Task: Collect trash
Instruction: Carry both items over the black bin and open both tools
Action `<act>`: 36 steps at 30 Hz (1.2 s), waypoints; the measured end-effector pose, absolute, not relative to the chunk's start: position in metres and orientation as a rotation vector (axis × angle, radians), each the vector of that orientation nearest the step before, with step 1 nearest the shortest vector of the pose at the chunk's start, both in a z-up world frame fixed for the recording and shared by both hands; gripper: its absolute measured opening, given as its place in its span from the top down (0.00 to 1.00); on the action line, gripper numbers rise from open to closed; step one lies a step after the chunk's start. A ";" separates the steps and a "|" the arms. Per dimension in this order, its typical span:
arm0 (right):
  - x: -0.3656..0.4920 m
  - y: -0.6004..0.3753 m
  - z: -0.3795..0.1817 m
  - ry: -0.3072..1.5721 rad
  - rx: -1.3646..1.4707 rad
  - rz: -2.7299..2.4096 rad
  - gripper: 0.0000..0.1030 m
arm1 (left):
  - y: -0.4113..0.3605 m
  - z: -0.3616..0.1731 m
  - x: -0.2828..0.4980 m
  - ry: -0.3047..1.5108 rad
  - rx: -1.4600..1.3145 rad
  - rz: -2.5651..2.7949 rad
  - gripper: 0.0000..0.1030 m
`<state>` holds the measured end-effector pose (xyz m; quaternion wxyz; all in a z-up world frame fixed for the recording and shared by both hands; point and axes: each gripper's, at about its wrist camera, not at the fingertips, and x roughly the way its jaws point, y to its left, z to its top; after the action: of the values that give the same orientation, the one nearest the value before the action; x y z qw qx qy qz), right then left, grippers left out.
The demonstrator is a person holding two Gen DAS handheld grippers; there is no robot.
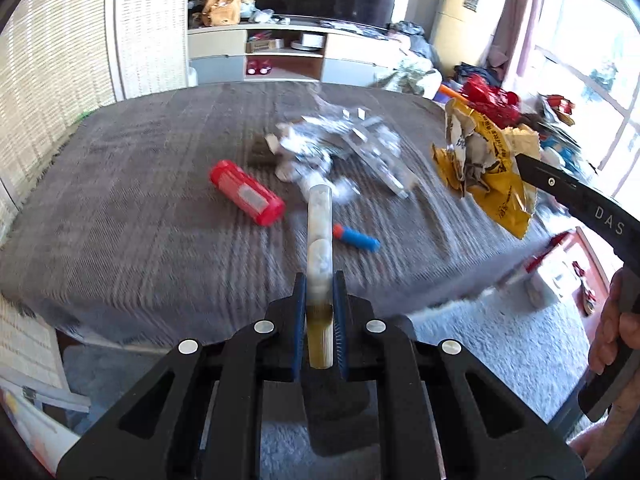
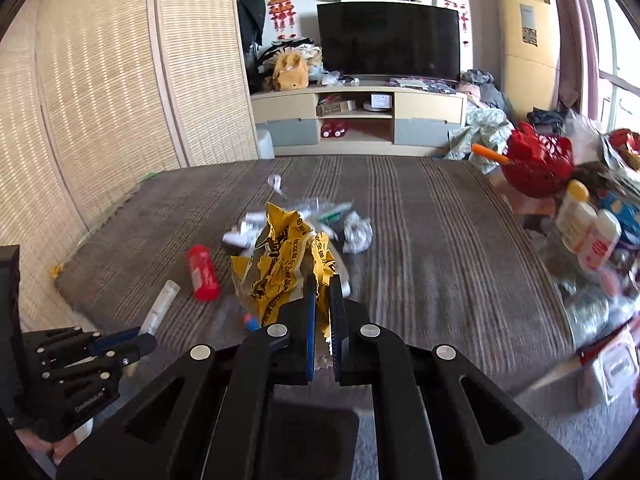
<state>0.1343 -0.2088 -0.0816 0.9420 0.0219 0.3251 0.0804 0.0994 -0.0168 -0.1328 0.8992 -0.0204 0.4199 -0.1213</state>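
My left gripper (image 1: 320,280) is shut on a clear plastic tube (image 1: 320,224) with white lumps inside and holds it above the grey bed (image 1: 120,220). It also shows in the right wrist view (image 2: 144,334) with the tube (image 2: 162,300). My right gripper (image 2: 323,280) is shut on a crumpled yellow wrapper (image 2: 280,264) and holds it off the bed; the wrapper also shows in the left wrist view (image 1: 486,168). On the bed lie a red canister (image 1: 246,193), a blue and orange foam dart (image 1: 356,237) and a heap of silvery clear wrappers (image 1: 340,148).
A TV stand (image 2: 360,116) with a TV stands behind the bed. A woven screen (image 2: 100,100) lines the left side. At the right is a cluttered table with a red basket (image 2: 536,164) and white bottles (image 2: 588,232). A pale carpet (image 1: 500,340) lies below.
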 end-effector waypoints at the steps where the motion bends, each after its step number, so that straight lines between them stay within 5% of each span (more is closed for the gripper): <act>1: 0.123 -0.211 -0.085 0.669 0.042 0.163 0.92 | -0.019 -0.136 0.089 0.874 -0.040 -0.259 0.88; 13: 0.056 -0.219 -0.159 0.837 0.052 0.140 0.92 | -0.045 -0.197 0.020 0.977 -0.003 -0.321 0.88; 33: 0.080 -0.204 -0.265 1.082 0.151 0.141 0.89 | -0.049 -0.297 0.039 1.169 -0.063 -0.371 0.88; 36: 0.089 -0.201 -0.263 1.089 0.158 0.146 0.88 | -0.046 -0.296 0.042 1.158 -0.069 -0.372 0.72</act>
<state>0.0888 -0.2005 -0.2633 0.8500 0.0748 0.5168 0.0695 0.0418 -0.0457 -0.2955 0.8203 -0.0322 0.5437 -0.1745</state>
